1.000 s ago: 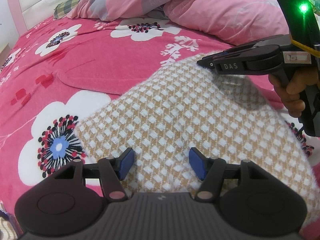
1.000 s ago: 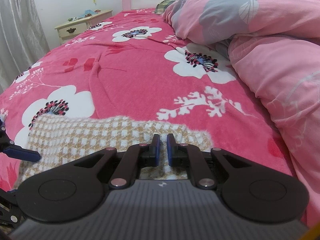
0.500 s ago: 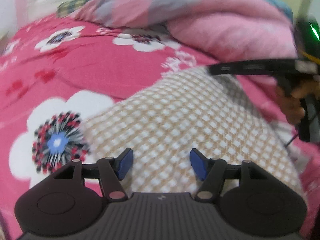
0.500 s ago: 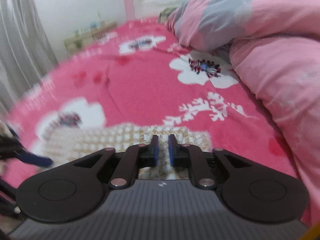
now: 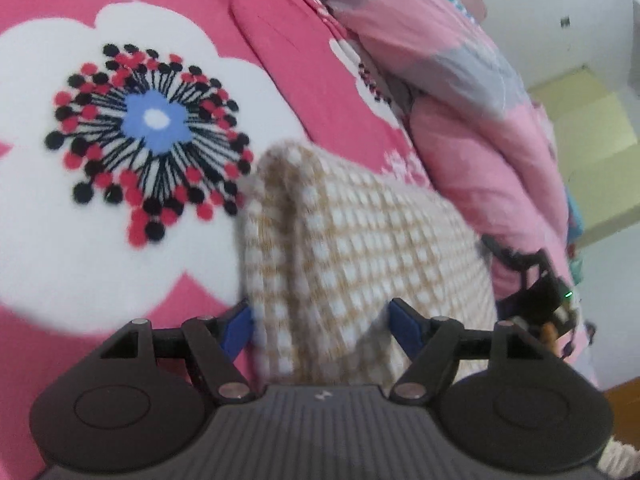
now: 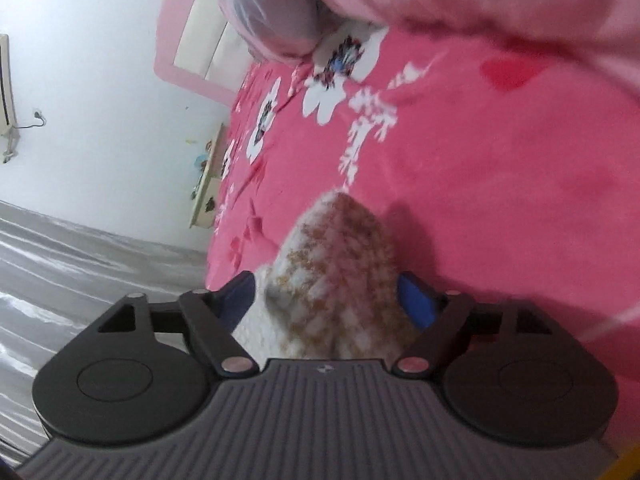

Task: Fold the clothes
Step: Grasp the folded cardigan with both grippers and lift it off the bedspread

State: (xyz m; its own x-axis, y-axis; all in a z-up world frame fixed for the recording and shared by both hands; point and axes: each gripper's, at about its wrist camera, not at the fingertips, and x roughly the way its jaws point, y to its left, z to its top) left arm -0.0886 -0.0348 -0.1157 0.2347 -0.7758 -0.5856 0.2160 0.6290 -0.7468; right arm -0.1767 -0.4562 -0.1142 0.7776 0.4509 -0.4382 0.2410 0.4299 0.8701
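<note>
- While both wrists are rolled over on their sides, the checked knit garment (image 5: 360,248) lies straight ahead of the left gripper (image 5: 318,326), its folded bulk running away from the fingers toward the pink duvet (image 5: 460,120).
- Its jaws are opening; the cloth's near end sits between the blue pads (image 5: 404,326), and the left pad looks to brush the garment's edge, though blur keeps me from being sure.
- At the right gripper (image 6: 326,294) the jaws are opening too, standing wide with a rounded corner of the same garment (image 6: 336,256) poking up between them and beyond the tips; the pads do not seem to press it.
- So each hand sits at one end of the garment's near edge, neither plainly nearer; the long axis runs across from one gripper to the other, I judge.
- From the left wrist one sees the doubled layers and a ridge where the cloth folds over, and part of the other gripper's body by the garment's far right side.
- From the right wrist only the corner shows, set against the flowered bedspread (image 6: 500,200), with a bedside cabinet (image 6: 206,184) and the wall off to the left.
</note>
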